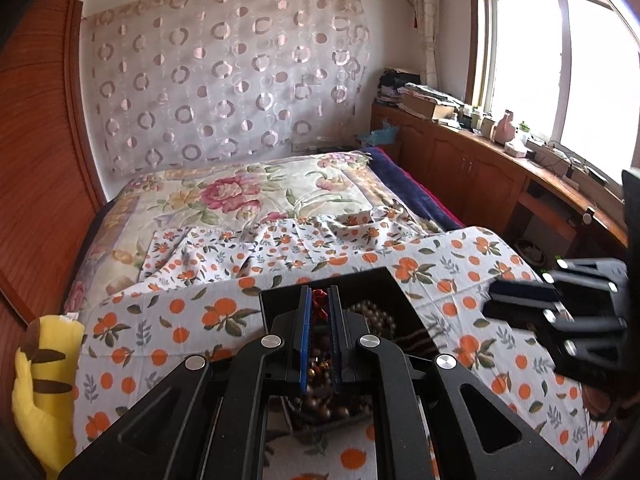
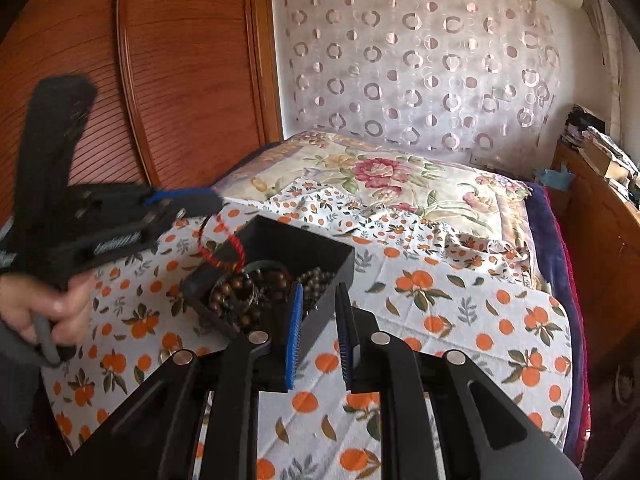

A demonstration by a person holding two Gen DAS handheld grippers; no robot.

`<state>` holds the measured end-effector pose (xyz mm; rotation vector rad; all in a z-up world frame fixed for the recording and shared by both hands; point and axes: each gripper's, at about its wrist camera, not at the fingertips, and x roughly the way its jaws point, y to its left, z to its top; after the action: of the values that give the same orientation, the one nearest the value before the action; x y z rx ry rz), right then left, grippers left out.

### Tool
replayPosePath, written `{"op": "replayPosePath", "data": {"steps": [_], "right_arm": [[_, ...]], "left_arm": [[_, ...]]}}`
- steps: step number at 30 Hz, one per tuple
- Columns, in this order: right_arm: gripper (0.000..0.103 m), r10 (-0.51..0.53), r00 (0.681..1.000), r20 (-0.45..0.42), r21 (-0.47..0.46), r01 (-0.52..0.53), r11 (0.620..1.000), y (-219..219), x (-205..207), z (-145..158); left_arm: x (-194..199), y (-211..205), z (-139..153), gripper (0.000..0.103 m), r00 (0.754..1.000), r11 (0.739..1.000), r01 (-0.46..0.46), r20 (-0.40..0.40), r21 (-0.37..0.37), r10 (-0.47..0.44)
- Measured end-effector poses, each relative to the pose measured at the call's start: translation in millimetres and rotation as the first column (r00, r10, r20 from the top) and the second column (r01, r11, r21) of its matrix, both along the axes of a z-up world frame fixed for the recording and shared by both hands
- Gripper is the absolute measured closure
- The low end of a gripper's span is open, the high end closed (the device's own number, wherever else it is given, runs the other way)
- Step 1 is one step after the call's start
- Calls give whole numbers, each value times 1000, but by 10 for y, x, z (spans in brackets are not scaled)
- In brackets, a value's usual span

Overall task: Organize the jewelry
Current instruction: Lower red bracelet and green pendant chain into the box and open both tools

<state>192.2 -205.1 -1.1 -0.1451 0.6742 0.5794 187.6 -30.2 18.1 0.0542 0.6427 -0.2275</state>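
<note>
Clearly the left gripper (image 2: 190, 200) is clamped on a red beaded cord (image 2: 228, 242), which dangles limp over the black box (image 2: 320, 256) of wooden bead strands (image 2: 256, 292) on the orange-print cloth (image 2: 460, 300). Light and floppy, it will likely swing; pinching mid-strand seems safest. The right gripper (image 2: 320, 332) is narrowly parted, empty, straddling the box's near wall.

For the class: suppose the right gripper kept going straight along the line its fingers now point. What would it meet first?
Most likely the near right wall of the black box that holds the bead bracelets: in the right wrist view the right gripper has that corner between its parted fingers. Depth is unclear, so it might pass just above.
</note>
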Motion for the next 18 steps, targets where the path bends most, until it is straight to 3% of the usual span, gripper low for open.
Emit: {"op": "replayPosePath", "data": {"steps": [7,9,10,14,18], "right_arm": [[84,5,1000,-1,-9,-5,1000,-87,-144,-83],[84,13,1000,-6,-2,-13,1000,-88,-192,-117],[84,16,1000,-7,-1,-16,1000,-86,-210,-133],[84,37,999,-11,-1,-37,999,-14,-329,-214],[84,74,997,-22,2,-74,997,83,-484,-299]], "left_arm": [[128,-72,1,93,1000,1000,-11,-3,23,11],[106,-73,14,72,1000,1000,-10,-2,21,10],[80,-70,21,67,1000,1000,-14,3,22,14],[-33,-3,49,60,1000,1000,-19,9,15,19],[-250,93,36,46,1000,1000,-19,15,18,19]]}}
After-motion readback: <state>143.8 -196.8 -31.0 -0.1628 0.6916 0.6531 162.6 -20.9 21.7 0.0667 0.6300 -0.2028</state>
